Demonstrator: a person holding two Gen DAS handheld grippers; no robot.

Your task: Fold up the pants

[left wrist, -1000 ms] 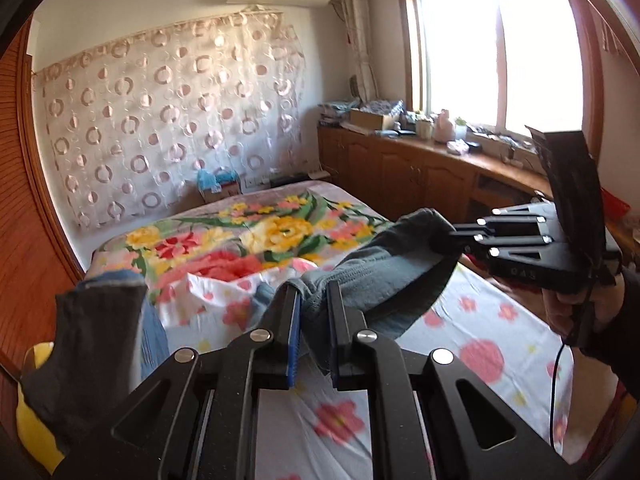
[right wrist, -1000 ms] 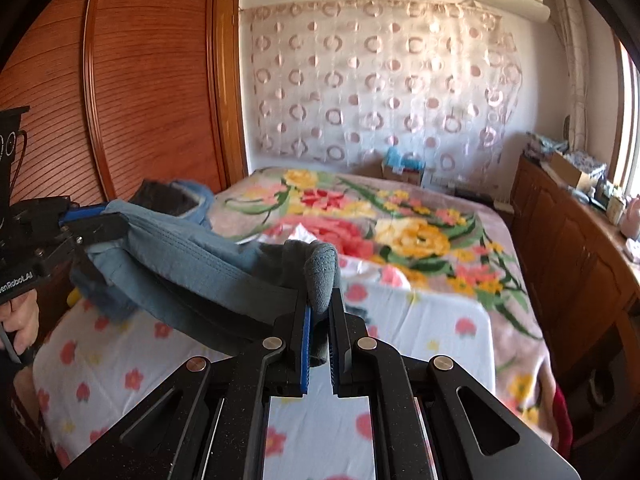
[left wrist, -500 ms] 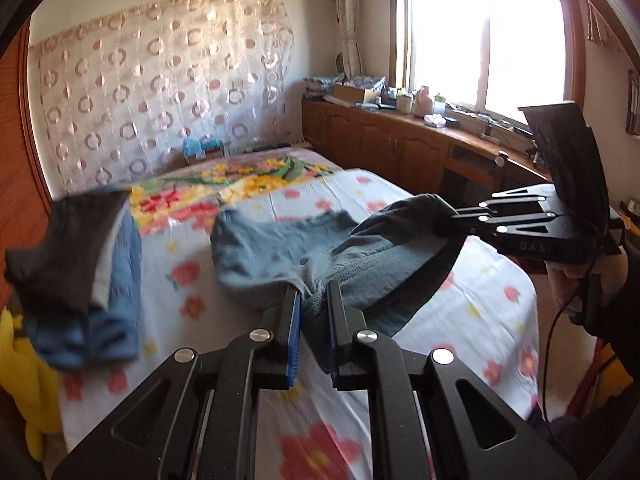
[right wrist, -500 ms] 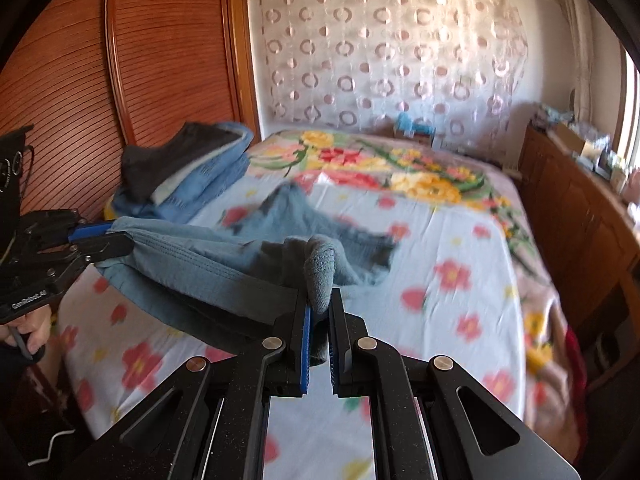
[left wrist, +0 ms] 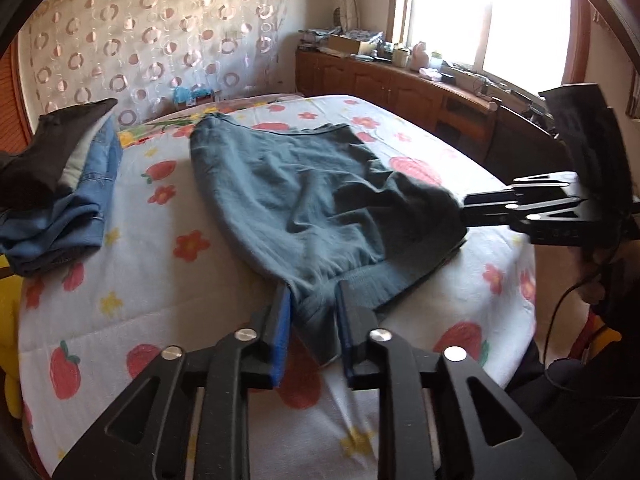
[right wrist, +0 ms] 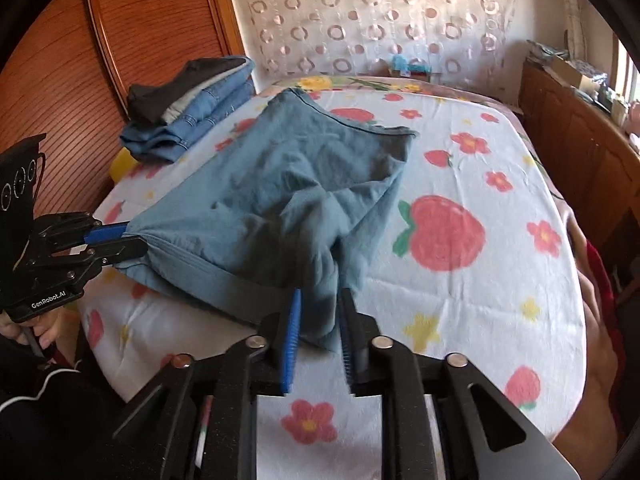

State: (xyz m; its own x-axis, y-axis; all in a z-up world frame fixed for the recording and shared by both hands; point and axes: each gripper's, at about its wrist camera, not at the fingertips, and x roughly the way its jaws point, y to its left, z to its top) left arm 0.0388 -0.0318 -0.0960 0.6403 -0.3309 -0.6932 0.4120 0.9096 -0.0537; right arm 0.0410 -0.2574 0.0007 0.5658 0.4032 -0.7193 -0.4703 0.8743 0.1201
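Blue-grey pants (left wrist: pixel 304 200) lie on bed (left wrist: pixel 132 280), long axis 6-to-12, waistband at 6. Left tool (left wrist: pixel 310 308) and right tool (right wrist: pixel 318 312) just been opening — narrow gap, waistband loose between.

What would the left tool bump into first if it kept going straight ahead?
Probably the blue-grey pants: their waistband already sits between the left tool's open jaws, with the bed right under them.

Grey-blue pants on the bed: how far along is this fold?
Done: the pants lie spread on the bedsheet; other folded clothes are stacked aside. In hand: left gripper and right gripper jaws have just been opening, waistband corners loose between them. Left: all the folds.
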